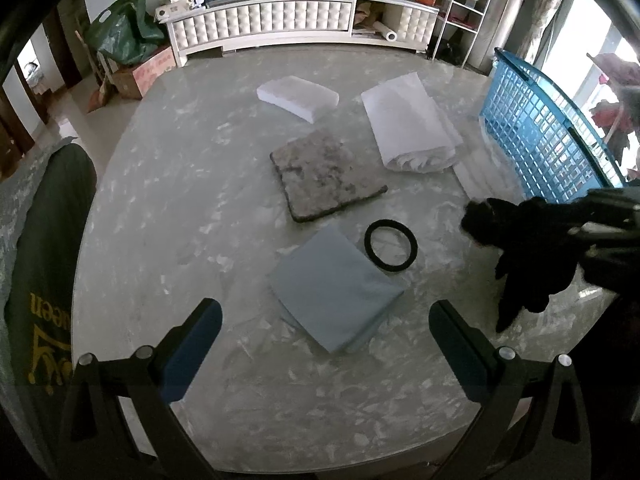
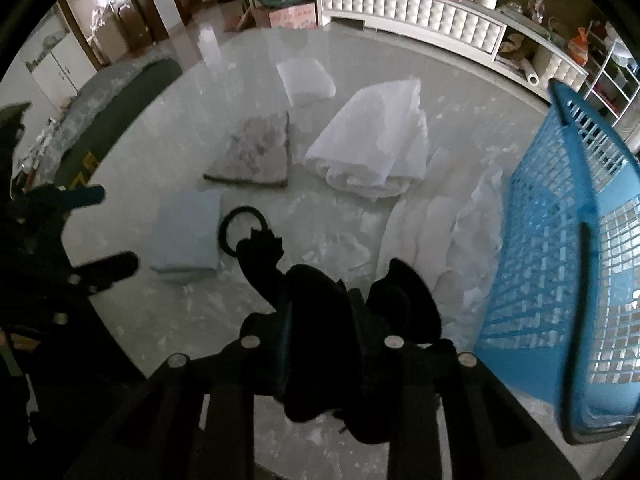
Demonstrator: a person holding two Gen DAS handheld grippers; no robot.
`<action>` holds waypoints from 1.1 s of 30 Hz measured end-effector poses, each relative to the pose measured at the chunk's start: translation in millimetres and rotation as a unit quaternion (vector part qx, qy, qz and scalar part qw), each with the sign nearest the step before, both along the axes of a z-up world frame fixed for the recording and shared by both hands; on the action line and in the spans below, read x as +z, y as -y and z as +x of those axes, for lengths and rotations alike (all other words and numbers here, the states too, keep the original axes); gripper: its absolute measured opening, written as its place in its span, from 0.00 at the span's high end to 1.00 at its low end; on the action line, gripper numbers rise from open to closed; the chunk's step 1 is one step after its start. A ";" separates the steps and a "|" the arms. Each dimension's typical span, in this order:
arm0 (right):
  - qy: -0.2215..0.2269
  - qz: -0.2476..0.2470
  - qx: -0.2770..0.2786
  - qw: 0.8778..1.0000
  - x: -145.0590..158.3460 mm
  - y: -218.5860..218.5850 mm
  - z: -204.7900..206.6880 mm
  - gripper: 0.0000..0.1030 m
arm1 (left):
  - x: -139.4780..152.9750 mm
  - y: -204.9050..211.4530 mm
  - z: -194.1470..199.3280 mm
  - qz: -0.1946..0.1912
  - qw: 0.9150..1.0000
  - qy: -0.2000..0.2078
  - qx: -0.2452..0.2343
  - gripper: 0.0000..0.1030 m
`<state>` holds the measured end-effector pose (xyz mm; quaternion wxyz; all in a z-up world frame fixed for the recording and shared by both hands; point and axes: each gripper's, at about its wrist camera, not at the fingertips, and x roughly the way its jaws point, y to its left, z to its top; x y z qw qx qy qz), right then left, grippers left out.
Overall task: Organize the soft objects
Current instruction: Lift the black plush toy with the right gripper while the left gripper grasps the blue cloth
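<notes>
On your marble table [image 1: 160,240], left to right: one light-blue folded cloth [image 1: 334,290], one grey mottled pad [image 1: 326,174], one black ring [image 1: 391,251], two white folded pieces [image 1: 298,97] [image 1: 412,124], and one blue basket [image 1: 536,136]; you can't see its contents. Your left gripper [image 1: 325,350] is wide open, holding nothing. Your right gripper [image 2: 352,320] is clamped on a black fabric piece [image 2: 320,312], lifted beside the basket.

The only readable lettering is on the dark green cloth [image 1: 48,280] draped at the left edge of the left wrist view: yellow print, seen turned sideways, ending in "een" beside a crown-like emblem. Print on the cardboard box [image 1: 154,68] is too blurred to read.
</notes>
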<state>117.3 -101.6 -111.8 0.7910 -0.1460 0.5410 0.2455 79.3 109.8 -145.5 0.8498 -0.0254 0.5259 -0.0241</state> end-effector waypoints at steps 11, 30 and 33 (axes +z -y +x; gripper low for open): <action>0.016 0.054 -0.017 0.998 48.0 11.4 1.1 0.79 | -0.9 4.0 0.1 0.008 1.000 0.003 -0.019 0.00; 0.069 0.119 -0.065 0.988 145.7 60.5 29.3 0.81 | -40.3 16.3 21.5 0.035 0.995 -0.027 -0.091 0.00; 0.081 0.123 -0.073 0.986 157.2 70.0 32.0 0.81 | -45.8 19.3 25.6 0.038 0.994 -0.032 -0.101 0.00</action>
